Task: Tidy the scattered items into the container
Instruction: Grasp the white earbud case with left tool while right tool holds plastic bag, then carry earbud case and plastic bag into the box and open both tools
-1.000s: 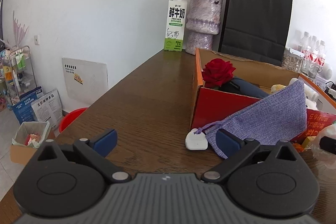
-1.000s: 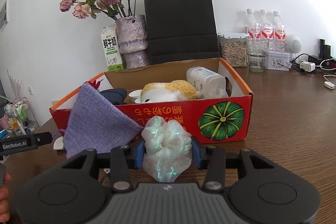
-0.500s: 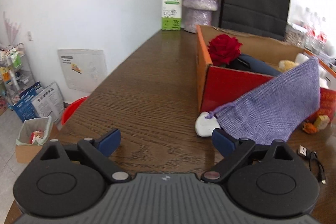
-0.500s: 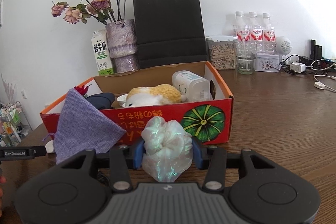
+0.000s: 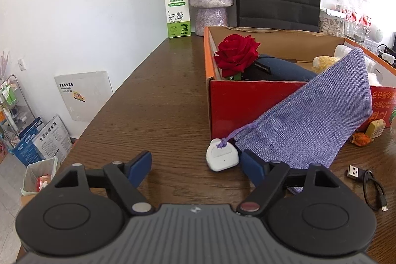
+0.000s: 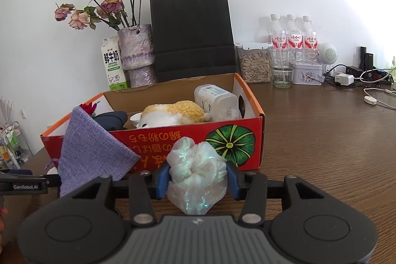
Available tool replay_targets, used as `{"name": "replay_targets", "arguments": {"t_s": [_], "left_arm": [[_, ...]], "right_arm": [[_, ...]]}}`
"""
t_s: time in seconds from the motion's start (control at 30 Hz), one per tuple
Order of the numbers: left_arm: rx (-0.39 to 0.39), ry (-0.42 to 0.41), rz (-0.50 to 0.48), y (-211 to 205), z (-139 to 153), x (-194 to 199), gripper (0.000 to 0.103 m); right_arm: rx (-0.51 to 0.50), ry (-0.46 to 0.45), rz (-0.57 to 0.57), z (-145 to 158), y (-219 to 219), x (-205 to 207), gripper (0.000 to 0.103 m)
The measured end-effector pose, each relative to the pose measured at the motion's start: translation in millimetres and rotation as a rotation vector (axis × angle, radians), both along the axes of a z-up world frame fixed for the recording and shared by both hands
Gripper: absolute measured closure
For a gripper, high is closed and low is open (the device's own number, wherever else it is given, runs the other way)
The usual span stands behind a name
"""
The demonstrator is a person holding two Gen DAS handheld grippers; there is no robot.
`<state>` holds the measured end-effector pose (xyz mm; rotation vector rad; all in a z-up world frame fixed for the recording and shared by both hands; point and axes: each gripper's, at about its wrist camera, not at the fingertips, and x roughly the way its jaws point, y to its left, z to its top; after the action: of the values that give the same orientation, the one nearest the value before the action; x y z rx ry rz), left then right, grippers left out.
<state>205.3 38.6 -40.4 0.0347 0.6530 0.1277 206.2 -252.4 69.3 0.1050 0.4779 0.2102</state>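
Wooden table [image 6: 321, 140]: claw-held (right) scrunchie [image 6: 198, 170].

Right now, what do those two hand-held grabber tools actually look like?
Both look alike. The left gripper has a grey ribbed body, two round black discs, black angled linkage arms with silver rivets and one reddish one, and blue fingertips. The right gripper has the same build, with all rivets silver. A black bar at the right view's left edge reads "GenRobot.AI". No cables or sleeves show.
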Motion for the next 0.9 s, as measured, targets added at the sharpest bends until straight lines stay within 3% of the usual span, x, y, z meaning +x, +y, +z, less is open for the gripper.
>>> {"name": "replay_targets", "arguments": {"t_s": [0.13,0.3,0.37,0.47,0.8,0.9], "left_arm": [[-0.038,-0.006,-0.036,1.7,0.5,0.1,0.040],[-0.067,-0.008,-0.053,2.7,0.5,1.3,0.048],[-0.065,-0.014,-0.060,1.9,1.1,0.6,0.067],[-0.060,-0.018,-0.050,0.7,1.6,-0.8,0.075],[-0.045,-0.024,-0.036,-1.8,3.0,-5.0,0.075],[-0.046,-0.061,-0.019,-0.3,5.3,-11.5,0.076]], "right_arm": [[-0.002,0.000,0.006,0.3,0.8,-0.9,0.057],[-0.006,-0.008,0.011,0.4,2.1,-2.9,0.056],[-0.005,-0.007,0.013,0.6,2.2,-3.2,0.056],[-0.004,-0.007,0.013,0.7,1.6,-2.9,0.056],[-0.003,0.002,0.014,1.4,0.8,-2.7,0.056],[-0.001,0.000,0.017,1.0,0.9,-3.6,0.056]]}}
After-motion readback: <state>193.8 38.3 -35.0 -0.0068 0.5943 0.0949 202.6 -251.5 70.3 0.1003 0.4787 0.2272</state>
